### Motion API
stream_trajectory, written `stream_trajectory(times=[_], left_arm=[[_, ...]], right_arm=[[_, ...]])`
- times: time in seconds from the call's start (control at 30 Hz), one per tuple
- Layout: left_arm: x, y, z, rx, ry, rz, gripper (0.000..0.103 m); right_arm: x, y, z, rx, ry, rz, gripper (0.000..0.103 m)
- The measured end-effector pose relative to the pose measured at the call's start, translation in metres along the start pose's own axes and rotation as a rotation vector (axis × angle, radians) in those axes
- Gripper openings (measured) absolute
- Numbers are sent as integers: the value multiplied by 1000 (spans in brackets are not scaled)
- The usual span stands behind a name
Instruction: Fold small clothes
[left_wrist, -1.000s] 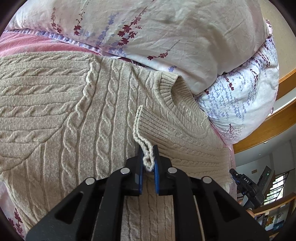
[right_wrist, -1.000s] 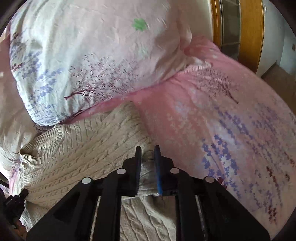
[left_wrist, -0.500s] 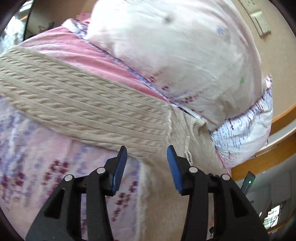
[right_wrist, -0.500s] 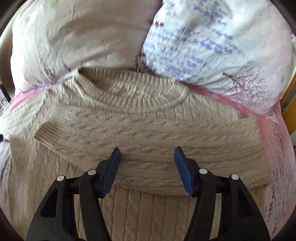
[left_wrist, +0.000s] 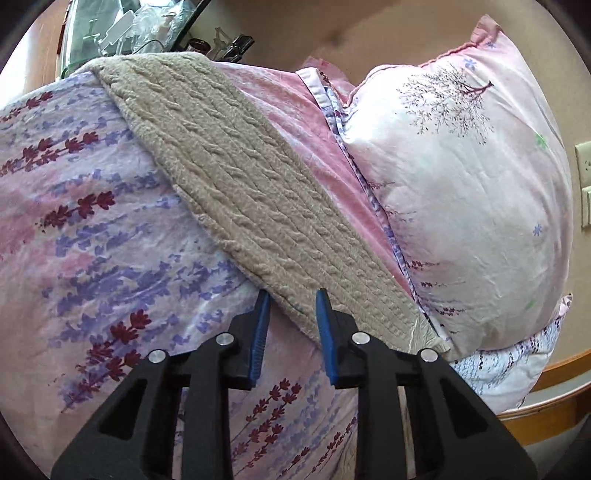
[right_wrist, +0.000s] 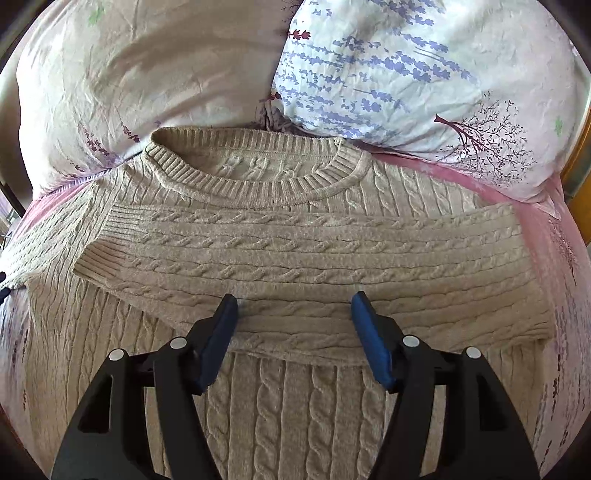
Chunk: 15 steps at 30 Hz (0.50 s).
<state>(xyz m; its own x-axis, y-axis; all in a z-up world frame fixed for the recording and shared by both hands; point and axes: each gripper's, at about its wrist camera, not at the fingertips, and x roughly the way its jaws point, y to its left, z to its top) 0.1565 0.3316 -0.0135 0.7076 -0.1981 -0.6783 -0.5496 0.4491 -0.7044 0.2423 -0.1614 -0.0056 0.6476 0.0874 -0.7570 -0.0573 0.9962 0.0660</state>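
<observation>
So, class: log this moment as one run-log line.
beige cable-knit sweater: one sleeve folded across | left tool: closing, empty | right tool: opening, empty

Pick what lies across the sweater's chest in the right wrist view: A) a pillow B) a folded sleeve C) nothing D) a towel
B: a cable-knit sleeve lies flat across the beige sweater just below the collar, its ribbed cuff at the picture's left.

Chunky matt cable-knit sweater (right_wrist: 295, 258) on smooth, creased printed cotton bedding (left_wrist: 92, 221).
</observation>
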Motion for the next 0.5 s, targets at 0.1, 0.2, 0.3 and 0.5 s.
stream_trajectory(times=[0.1, 0.2, 0.3, 0.5], left_arm=[[1, 8, 6, -76, -35, -2, 16], [1, 13, 10, -134, -52, -10, 15], [1, 6, 10, -118, -65, 5, 11], [-14, -55, -5, 23, -112, -108, 7]], right_arm=[[-2, -4, 1, 15, 6, 23, 66], [-7, -8, 0, 25, 6, 47, 66], [-13, -14, -2, 37, 6, 65, 66], [-32, -34, -3, 83, -21, 90, 66]])
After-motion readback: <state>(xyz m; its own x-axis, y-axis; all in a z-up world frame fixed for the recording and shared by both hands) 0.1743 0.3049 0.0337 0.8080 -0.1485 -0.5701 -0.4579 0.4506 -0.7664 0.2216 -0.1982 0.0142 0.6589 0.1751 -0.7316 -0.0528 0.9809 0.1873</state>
